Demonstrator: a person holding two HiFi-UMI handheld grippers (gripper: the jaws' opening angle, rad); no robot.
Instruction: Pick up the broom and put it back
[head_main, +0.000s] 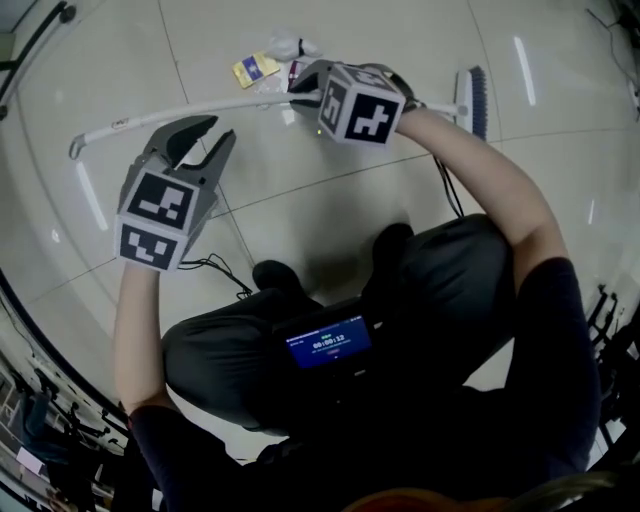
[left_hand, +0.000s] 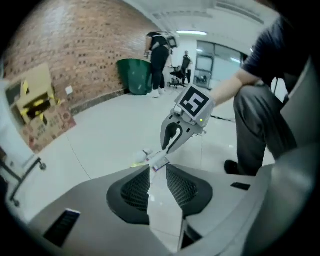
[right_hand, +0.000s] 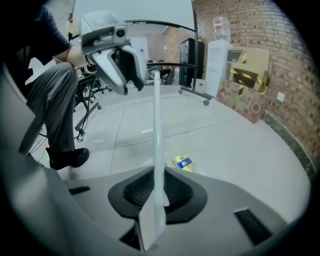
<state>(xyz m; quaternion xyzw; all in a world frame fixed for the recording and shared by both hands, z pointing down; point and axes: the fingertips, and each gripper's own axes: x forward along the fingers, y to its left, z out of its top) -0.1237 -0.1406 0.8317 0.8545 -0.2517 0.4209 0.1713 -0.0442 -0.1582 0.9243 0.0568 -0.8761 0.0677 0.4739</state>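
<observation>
The broom (head_main: 250, 102) lies across the floor (head_main: 330, 190) at the far side of the scene, its white handle running left to right and its brush head (head_main: 472, 100) at the right end. It looks light and stiff, but long, with a smooth round handle, so it will likely swing or roll in a single grip, the brush end sagging. A hold near the middle plus a second hold toward the left end should keep it steady. The right tool (head_main: 300, 90) has its jaws closed on the handle right of its middle, and the pole runs straight out between the pads. The left tool (head_main: 205, 140) hovers just nearer than the left stretch of the handle, jaws partly apart with only floor between them, holding nothing. A yellow packet (head_main: 256, 68) lies just beyond the handle
</observation>
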